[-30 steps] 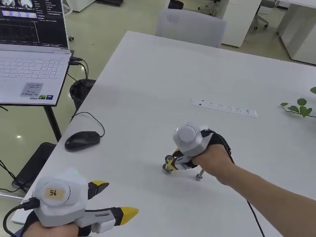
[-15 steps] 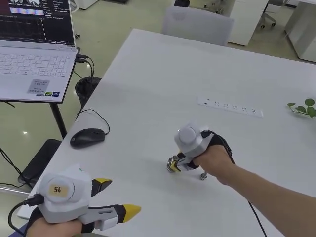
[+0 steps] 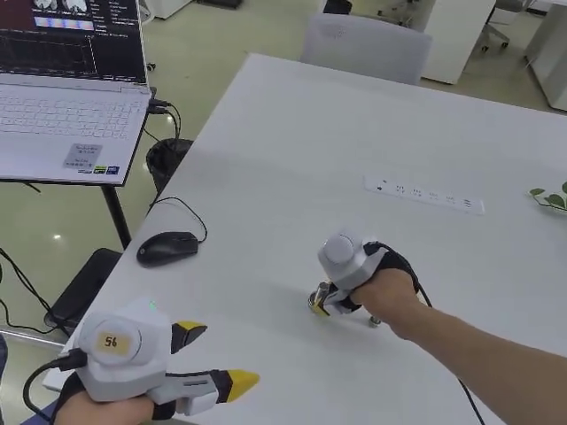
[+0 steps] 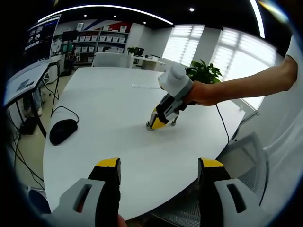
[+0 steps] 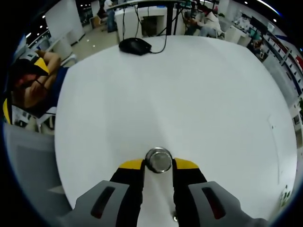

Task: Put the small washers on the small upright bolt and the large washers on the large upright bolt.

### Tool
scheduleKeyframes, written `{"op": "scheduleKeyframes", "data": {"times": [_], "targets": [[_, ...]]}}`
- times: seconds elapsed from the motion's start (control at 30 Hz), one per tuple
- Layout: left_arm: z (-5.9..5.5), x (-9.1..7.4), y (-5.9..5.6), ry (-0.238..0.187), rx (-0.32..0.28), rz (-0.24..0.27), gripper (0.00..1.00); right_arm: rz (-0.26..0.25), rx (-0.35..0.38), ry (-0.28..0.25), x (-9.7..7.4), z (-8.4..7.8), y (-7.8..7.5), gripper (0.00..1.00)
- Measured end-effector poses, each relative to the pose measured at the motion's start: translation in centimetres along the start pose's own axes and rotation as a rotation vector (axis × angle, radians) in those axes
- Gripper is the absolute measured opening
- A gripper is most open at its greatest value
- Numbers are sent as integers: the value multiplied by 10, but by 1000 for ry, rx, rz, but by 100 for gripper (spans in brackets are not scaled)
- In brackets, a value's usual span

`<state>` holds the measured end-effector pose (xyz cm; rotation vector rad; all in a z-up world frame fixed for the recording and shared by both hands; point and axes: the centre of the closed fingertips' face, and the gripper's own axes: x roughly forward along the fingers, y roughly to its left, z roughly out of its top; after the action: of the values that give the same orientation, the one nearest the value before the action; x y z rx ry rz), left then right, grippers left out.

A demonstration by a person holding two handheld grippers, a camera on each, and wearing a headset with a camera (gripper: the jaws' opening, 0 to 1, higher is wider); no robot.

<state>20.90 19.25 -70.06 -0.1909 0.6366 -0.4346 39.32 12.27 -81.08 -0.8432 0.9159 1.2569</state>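
Here, right gripper (image 5: 158,165) jaws snug around shiny metal disc (image 5: 158,160); left gripper (image 4: 160,163) jaws wide.

Bright even overhead lighting, soft shadows on the white table (image 3: 292,159), heavy fisheye warp in both gripper views.

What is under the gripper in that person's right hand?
A round metal piece sits between the right gripper's yellow tips, above the white table. A small upright bolt stands beside it. The jaws hide what is beneath the piece.
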Motion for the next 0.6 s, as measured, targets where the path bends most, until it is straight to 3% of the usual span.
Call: {"op": "scheduleKeyframes", "data": {"times": [0.4, 0.6], "targets": [[0, 1, -2, -3, 1, -3, 65, -17, 15, -12, -14, -6, 9, 26], [-1, 6, -5, 14, 24, -16, 65, -5, 10, -34, -21, -17, 36, 30]]}}
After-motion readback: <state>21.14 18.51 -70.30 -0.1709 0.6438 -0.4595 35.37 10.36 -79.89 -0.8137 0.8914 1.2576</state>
